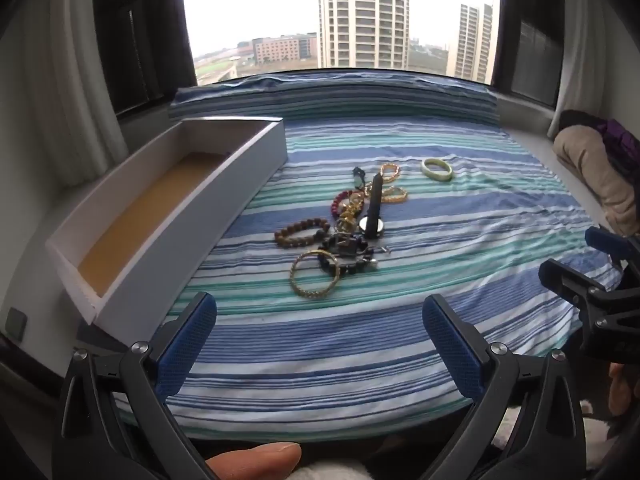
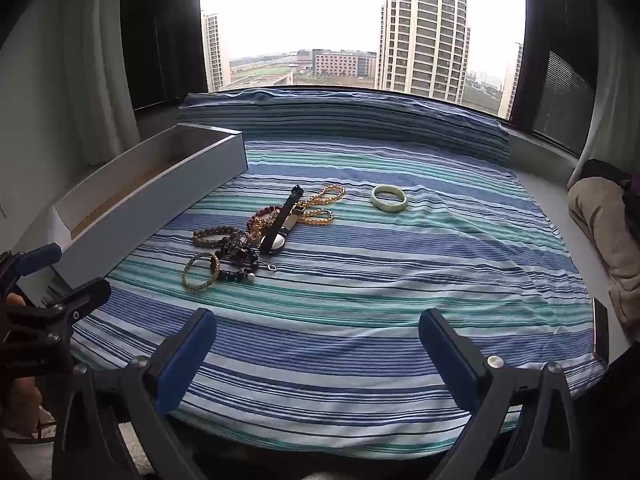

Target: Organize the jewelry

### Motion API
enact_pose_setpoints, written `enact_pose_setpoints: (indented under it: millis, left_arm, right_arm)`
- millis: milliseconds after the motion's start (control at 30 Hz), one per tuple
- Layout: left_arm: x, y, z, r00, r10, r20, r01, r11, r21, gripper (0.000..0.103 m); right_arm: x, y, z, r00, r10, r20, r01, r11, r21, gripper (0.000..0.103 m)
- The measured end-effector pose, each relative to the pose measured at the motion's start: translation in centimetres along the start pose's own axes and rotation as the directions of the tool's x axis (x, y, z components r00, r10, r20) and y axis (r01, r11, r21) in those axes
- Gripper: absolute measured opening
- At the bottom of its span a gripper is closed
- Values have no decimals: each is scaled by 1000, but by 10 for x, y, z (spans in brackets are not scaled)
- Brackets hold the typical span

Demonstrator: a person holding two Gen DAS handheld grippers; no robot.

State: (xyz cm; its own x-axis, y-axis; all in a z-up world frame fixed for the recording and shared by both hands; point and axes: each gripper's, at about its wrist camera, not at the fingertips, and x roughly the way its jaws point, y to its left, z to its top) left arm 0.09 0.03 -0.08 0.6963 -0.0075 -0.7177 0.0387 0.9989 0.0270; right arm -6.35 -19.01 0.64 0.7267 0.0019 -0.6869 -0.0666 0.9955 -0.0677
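A tangle of jewelry (image 1: 344,232) lies on the striped cloth (image 1: 440,240): a gold bangle (image 1: 314,275), brown bead bracelet (image 1: 300,232), black-strap watch (image 1: 374,210), gold chains and dark beads. A pale green bangle (image 1: 437,169) lies apart to the right. A long white box (image 1: 160,216) with a tan floor stands empty at the left. My left gripper (image 1: 320,332) is open and empty, short of the pile. My right gripper (image 2: 318,344) is open and empty; the pile (image 2: 256,236), green bangle (image 2: 389,199) and box (image 2: 152,196) lie ahead of it.
The cloth covers a window seat, with a striped cushion (image 1: 332,96) along the glass. A beige and purple bundle (image 1: 600,168) lies at the right. Curtains hang on both sides. The right gripper shows at the right edge of the left wrist view (image 1: 592,280).
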Motion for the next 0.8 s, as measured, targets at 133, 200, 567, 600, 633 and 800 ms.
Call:
enact_pose_setpoints:
  millis: [133, 200, 567, 600, 633, 800]
  left_arm:
    - [3, 1, 1, 1000, -16, -17, 16, 1000, -10, 102]
    - [3, 4, -7, 1000, -12, 17, 12, 1000, -16, 102]
    - [2, 1, -3, 1000, 1, -4, -1, 1000, -3, 102]
    - [2, 1, -2, 1000, 0, -5, 0, 1000, -3, 102]
    - [2, 1, -2, 1000, 1, -5, -1, 1000, -4, 102]
    - [2, 1, -2, 1000, 1, -6, -1, 1000, -3, 102]
  right_arm:
    - [-1, -1, -1, 1000, -2, 1, 2, 1000, 2, 103]
    - [-1, -2, -2, 1000, -4, -3, 4, 1000, 4, 103]
    - [-3, -1, -2, 1000, 3, -12, -3, 1000, 14, 103]
    - [-3, -1, -2, 1000, 3, -12, -3, 1000, 14, 103]
    - [-3, -1, -2, 1000, 3, -12, -2, 1000, 15, 103]
    - [-1, -1, -2, 1000, 4, -14, -4, 1000, 13, 103]
